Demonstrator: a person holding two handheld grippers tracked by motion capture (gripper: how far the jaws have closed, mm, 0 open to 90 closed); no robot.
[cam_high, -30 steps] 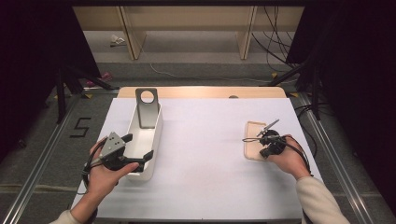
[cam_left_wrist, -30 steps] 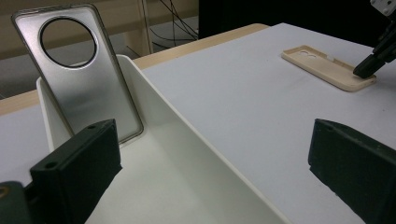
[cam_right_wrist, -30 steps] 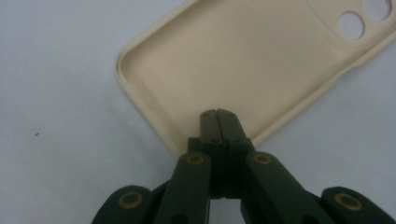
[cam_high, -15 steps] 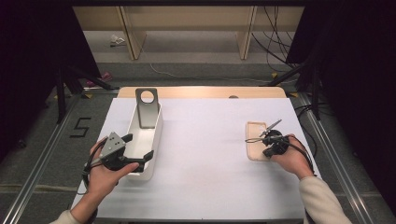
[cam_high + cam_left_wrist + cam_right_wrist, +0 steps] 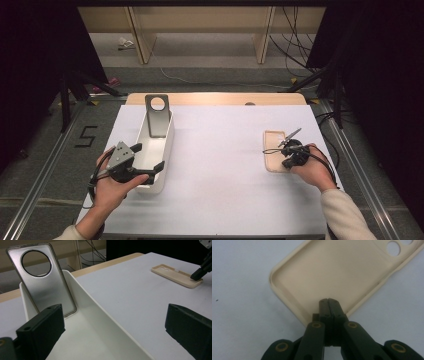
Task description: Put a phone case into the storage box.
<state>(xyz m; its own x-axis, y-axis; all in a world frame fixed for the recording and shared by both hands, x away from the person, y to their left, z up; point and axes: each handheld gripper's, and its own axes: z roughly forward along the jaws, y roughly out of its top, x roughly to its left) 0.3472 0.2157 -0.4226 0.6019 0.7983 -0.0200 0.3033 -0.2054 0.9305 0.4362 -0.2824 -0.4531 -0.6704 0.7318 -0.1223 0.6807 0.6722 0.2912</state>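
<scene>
Right hand-held gripper (image 5: 329, 301) points down at the near end of the cream phone case (image 5: 337, 272), its two black jaws pressed flat together with no gap between them. Their tips sit on the inner floor of the case, just inside its near rim, and nothing is pinched between them. Left hand-held gripper (image 5: 112, 327) stands with its jaws wide apart and holds nothing; one jaw hangs inside the white tray (image 5: 100, 315) and the other lies outside it over the bare sheet, so that the tray's long side wall runs between them.

From large to small, the surface (image 5: 220, 160) comes first: a white sheet over a wooden top, lying under both hand-held grippers. The white tray is next, a long narrow box that reaches away from the left hand-held gripper. At its far end, well ahead of that gripper's jaws, a grey metal phone back (image 5: 41, 277) with a round hole near its top leans upright against the tray's end wall. The cream phone case is smaller; it lies open side up directly beneath the right hand-held gripper, its camera holes (image 5: 394, 245) at the end farthest from the jaws.
</scene>
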